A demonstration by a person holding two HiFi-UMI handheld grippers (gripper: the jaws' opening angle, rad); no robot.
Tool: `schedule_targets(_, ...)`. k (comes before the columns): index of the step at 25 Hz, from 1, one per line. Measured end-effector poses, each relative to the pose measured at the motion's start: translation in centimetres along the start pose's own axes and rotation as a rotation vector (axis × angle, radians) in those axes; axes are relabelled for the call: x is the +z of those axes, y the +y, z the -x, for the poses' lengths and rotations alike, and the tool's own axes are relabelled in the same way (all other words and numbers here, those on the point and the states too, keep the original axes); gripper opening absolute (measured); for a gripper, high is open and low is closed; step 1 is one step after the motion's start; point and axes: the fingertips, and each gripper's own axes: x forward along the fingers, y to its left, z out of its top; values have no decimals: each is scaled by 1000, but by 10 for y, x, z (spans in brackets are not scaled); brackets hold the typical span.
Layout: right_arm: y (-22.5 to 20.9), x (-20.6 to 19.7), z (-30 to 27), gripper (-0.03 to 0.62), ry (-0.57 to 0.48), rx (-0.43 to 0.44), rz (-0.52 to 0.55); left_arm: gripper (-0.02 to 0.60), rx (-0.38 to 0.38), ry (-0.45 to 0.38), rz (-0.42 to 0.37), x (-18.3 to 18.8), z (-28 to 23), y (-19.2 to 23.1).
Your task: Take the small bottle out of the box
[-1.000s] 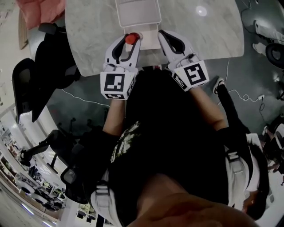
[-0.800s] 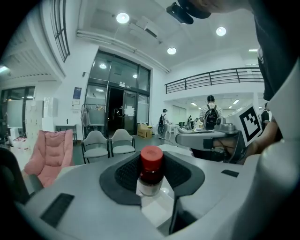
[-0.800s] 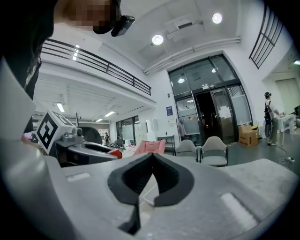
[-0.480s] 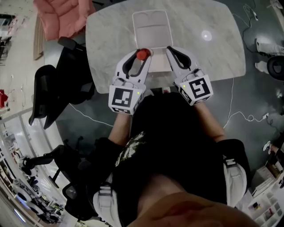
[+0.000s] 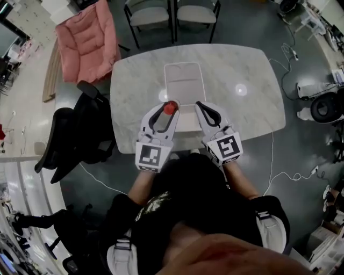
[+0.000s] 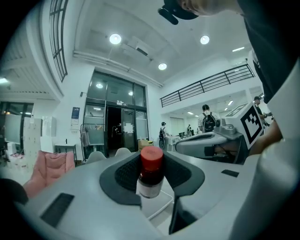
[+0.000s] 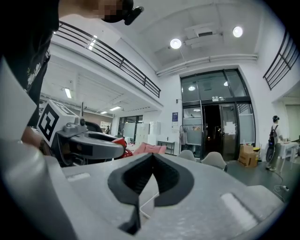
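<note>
A small bottle [image 5: 170, 107] with a red cap and a pale label stands upright between the pads of my left gripper [image 5: 166, 109], which is shut on it. In the left gripper view the bottle [image 6: 150, 174] fills the gap between the dark pads of the left gripper [image 6: 152, 180]. It hangs above the near end of the open white box [image 5: 183, 80] on the marble table [image 5: 247, 70]. My right gripper [image 5: 200, 106] is level with it on the right, shut and empty. Its pads [image 7: 165, 180] meet at the tips in the right gripper view.
Two grey chairs [image 5: 148, 16] stand at the table's far side and a pink padded seat [image 5: 86, 40] at the far left. A black office chair [image 5: 75, 139] is by the near left corner. Cables lie on the floor at the right.
The head view has pulled back, so the table looks smaller. Both grippers stay over the box's near end, and the left one keeps the bottle.
</note>
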Motion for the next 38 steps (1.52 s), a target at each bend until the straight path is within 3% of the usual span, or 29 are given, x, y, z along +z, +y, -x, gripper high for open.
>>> schedule_targets(8,11,13,10,-6,-52,-73,-7,152,8,-24,-19,0,21,8)
schedule_targets(18,21,34,11,-6,-82,-89,5,152,-4,-47,-21,24,37,11)
schedule_targets(23,19,31,19,-6,-55,-112,28,152,-38,-71,-27,39,44,9)
schedule_targets(27,20,26,26,-6,-37,-116,26,152,-50,-55,16,38,48,0)
schedule_targets(38,30,22,36,-6,-10,-108,53,152,-83,-66,3,36,52,-6)
